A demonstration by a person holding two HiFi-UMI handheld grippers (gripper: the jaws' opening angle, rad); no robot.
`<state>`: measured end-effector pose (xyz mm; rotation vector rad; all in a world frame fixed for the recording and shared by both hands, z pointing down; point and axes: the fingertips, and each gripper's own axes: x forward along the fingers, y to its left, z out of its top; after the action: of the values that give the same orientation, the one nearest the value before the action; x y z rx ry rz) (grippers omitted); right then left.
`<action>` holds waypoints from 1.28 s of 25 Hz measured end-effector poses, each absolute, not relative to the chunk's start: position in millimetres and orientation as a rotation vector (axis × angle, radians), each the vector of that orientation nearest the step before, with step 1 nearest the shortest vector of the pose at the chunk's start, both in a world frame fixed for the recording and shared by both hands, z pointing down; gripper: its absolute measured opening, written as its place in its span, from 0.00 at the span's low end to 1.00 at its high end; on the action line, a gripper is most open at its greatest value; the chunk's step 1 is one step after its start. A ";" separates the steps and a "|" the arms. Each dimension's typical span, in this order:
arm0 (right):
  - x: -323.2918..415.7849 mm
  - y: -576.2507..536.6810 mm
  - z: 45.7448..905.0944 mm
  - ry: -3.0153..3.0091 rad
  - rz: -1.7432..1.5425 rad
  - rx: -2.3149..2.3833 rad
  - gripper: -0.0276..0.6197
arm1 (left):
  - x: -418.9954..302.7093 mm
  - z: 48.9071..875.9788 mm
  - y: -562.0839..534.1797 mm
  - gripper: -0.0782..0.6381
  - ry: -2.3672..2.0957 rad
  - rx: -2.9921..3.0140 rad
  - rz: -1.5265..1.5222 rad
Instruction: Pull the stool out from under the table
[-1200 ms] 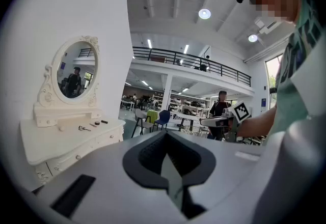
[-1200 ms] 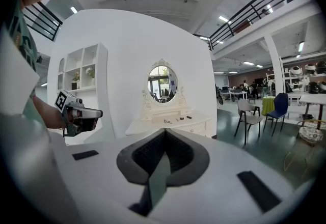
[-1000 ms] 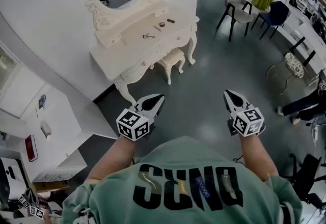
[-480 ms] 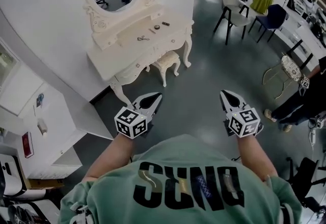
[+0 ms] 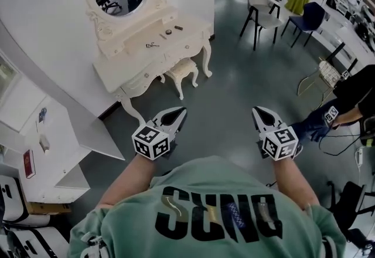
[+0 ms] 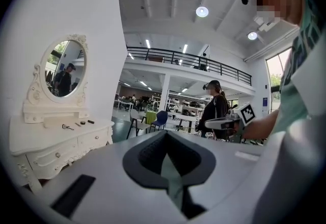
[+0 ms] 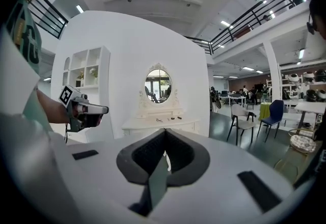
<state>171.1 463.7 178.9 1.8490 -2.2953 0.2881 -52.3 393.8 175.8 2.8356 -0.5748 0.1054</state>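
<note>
the white carved surface (image 5: 133, 58) stands on the glossy grey floor (image 5: 234, 95), against the wall. on its top lie a small metal tool (image 5: 152, 46), a round dark item (image 5: 169, 31) and a short dark stick (image 5: 178, 28). the stool (image 5: 181, 68) stands on the floor, tucked partly under the surface.
</note>
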 end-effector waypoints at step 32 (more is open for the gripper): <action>197.6 178.7 194.2 -2.157 0.293 1.940 0.03 | -3.1 230.9 82.6 0.12 -0.320 2.812 0.150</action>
<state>197.6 178.7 194.2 1.9404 -2.1567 0.2931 -3.1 82.6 230.9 2.8121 -0.3202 0.1497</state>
